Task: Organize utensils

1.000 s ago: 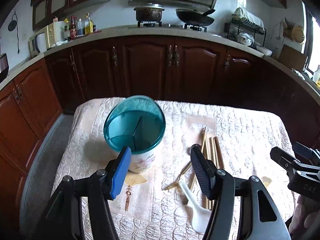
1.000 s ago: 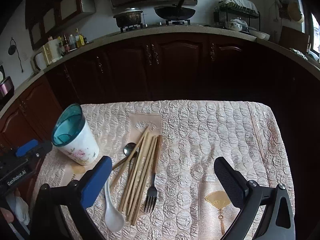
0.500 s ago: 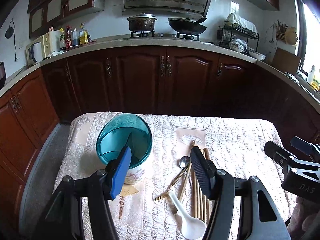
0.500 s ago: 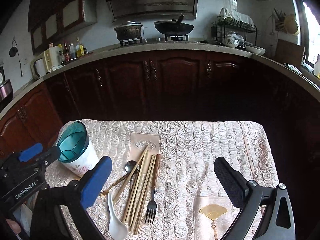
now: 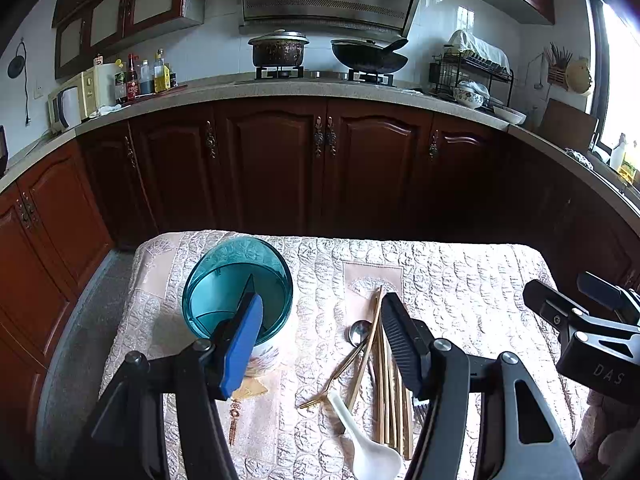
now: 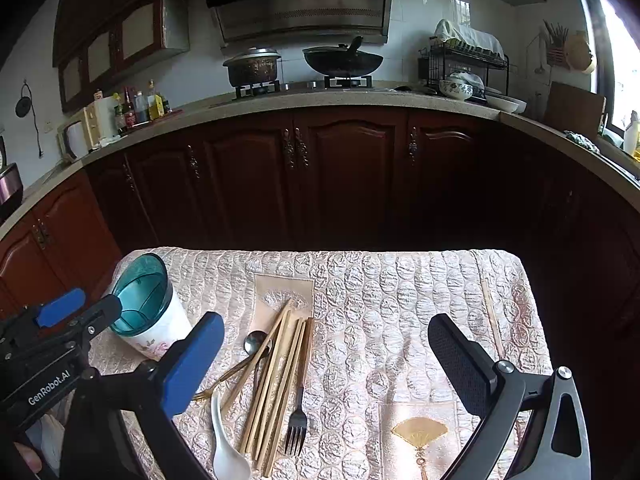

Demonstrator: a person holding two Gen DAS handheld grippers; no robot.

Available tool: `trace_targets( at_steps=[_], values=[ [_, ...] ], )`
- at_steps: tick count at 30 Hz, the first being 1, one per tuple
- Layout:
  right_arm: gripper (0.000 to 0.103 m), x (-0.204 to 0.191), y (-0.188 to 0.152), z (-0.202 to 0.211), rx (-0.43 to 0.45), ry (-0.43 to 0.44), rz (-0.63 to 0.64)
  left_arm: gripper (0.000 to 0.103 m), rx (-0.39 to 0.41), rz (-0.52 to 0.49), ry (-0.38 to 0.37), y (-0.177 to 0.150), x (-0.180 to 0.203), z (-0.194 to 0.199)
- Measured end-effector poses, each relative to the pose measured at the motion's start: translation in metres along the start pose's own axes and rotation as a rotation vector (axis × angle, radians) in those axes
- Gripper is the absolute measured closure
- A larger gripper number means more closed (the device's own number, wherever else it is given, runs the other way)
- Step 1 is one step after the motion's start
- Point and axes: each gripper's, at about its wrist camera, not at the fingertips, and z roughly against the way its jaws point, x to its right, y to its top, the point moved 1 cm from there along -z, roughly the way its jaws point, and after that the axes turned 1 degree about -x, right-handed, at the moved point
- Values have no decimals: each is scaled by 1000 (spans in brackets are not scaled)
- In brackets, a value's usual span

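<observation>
1. Teal plastic forms the divided insert of the utensil holder (image 6: pixel 149 304), a white cup with a pink flower print that stands upright at the left side of the table (image 6: pixel 400 300); its compartments hold nothing that can be seen.
2. A quilted pale pink cloth covers the table, and the loose utensils lie on it just right of the holder, apart from it.
3. The bundle of wooden chopsticks (image 6: pixel 280 376) lies fanned, running from the far middle of the cloth toward the near edge.
4. A metal spoon (image 6: pixel 256 342) lies with its bowl at the left edge of the chopsticks, its handle passing under them.
5. A slim gold-coloured fork (image 5: pixel 336 376) lies slanted to the left of the chopsticks, its tines toward the near left.
6. A white ceramic soup spoon (image 6: pixel 224 444) lies nearest the camera, handle pointing away and touching the gold piece.
7. A dark metal fork (image 6: pixel 298 420) lies along the right side of the chopsticks, tines toward the near edge.
8. The left gripper (image 5: pixel 320 344) hovers above the table with its jaws apart and nothing between them; its blue pad sits in front of the holder and its black pad over the chopsticks.
9. The right gripper (image 6: pixel 324 360) hangs over the cloth with its jaws spread wide, gripping nothing, the utensils lying below its left finger.
</observation>
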Motion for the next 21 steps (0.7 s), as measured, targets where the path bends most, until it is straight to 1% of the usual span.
trace_targets(
  at_steps=[8,21],
  values=[
    [0,2,-1,-5,-18,-10,-1,41,-15,-12,-4,0,4,-5],
    [0,1,0,-11,-22,-25,12,41,-16,-28,-2,2,10,-9]
  ],
)
